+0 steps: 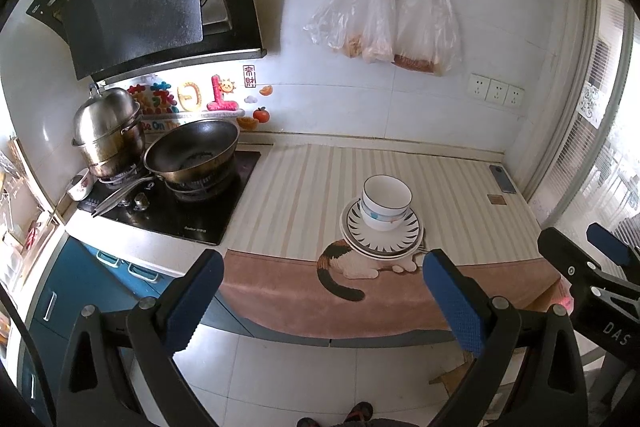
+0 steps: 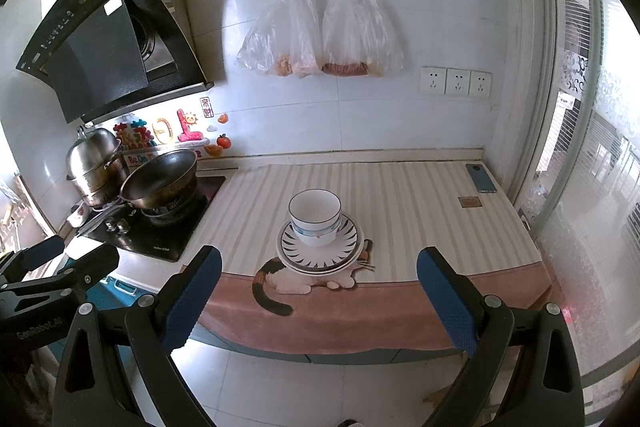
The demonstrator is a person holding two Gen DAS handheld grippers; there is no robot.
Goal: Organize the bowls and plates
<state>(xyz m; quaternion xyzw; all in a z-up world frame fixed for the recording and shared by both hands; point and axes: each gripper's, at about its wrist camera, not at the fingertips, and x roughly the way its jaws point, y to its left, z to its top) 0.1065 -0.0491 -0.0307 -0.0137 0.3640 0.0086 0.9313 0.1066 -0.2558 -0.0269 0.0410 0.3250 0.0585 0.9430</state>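
Both grippers are held level in front of the surface (image 2: pixel 400 187), above the floor and short of its edge. The left gripper (image 1: pixel 320 295) is spread wide and nothing is gripped; the right gripper (image 2: pixel 318 291) is likewise spread wide and empty. Stacked bowls (image 2: pixel 315 217) are seen on stacked plates (image 2: pixel 320 247), set mid-surface on a cat-print mat (image 2: pixel 360 311).

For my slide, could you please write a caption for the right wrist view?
Open right gripper faces stacked bowls on plates on a striped cat mat.
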